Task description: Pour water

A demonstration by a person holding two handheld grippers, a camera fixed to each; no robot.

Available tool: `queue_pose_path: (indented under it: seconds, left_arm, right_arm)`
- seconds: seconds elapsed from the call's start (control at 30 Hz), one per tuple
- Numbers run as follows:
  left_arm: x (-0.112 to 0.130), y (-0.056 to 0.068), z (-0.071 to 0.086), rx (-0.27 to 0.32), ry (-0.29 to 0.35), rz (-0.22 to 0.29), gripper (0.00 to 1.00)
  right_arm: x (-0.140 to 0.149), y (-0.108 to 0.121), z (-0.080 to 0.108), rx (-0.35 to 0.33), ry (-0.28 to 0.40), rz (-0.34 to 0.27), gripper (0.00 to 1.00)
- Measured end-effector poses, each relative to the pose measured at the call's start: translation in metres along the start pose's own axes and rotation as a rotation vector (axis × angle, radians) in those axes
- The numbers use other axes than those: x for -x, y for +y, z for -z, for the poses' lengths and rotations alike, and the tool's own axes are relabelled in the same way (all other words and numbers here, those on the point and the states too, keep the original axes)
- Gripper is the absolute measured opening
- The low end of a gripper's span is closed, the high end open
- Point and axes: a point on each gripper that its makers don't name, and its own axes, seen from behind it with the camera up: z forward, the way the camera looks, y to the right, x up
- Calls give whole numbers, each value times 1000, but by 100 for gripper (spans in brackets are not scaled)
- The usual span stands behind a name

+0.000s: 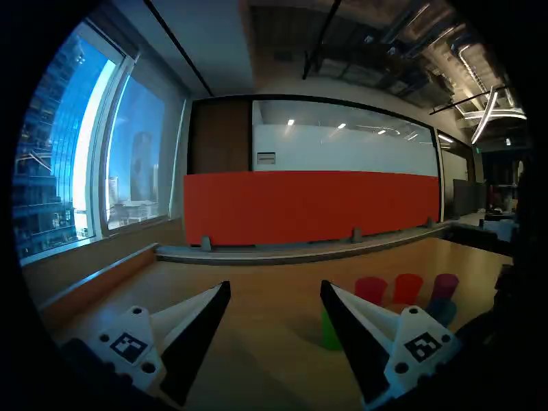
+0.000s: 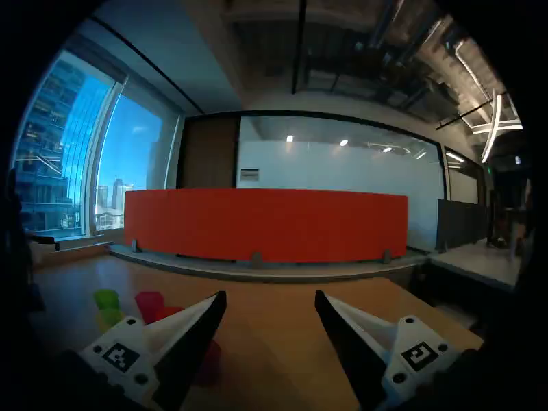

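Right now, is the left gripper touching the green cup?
Cannot tell. In the left gripper view, one finger of the open left gripper overlaps the green cup, hiding any gap or contact.

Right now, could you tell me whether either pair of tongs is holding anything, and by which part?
Nothing is held: the left tongs and the right tongs both stand open with nothing between their fingers.

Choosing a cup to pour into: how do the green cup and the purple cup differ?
The green cup is nearer, partly hidden behind a finger of the left gripper; the purple cup is farther back. The green cup stands apart; the purple cup ends a row, a blue cup just before it. Both rest on the wooden table.
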Motion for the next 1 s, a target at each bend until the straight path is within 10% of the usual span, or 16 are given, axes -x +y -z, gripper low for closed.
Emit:
queue_pose_path:
  seconds: [0.47,1.0]
  left_arm:
    - [-81,9,-9,110,21,61,98]
    - [-88,26,-19,262,-27,-9,97]
  right_arm:
    - [-50,0,-11,-56,-38,-63,100]
    - [-75,-37,-12,-227,-52,-19,100]
